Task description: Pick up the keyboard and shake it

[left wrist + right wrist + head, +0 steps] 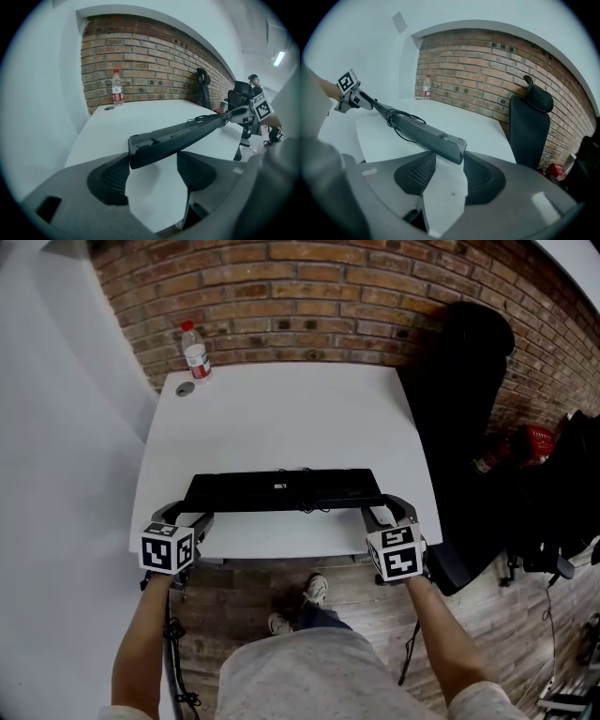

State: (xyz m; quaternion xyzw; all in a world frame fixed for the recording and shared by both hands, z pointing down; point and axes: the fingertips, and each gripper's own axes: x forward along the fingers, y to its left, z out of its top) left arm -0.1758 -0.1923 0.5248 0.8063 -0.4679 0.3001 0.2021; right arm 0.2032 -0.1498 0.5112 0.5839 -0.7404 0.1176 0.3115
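A black keyboard (281, 490) lies lengthwise along the front part of the white table (281, 418). My left gripper (187, 512) is at its left end and my right gripper (389, 507) at its right end. In the left gripper view the keyboard (187, 133) runs off to the right, its end set between the ribbed pads (110, 176) of the left gripper (152, 164). In the right gripper view the keyboard (422, 133), with a loose cable (401, 122) on it, ends between the tips of the right gripper (450, 161). Both grippers are shut on the keyboard.
A water bottle (196, 351) stands at the table's far left corner beside a small round lid (185, 387). A black office chair (459, 427) stands against the table's right side. A brick wall (309, 296) runs behind. Bags (530, 444) lie on the floor at the right.
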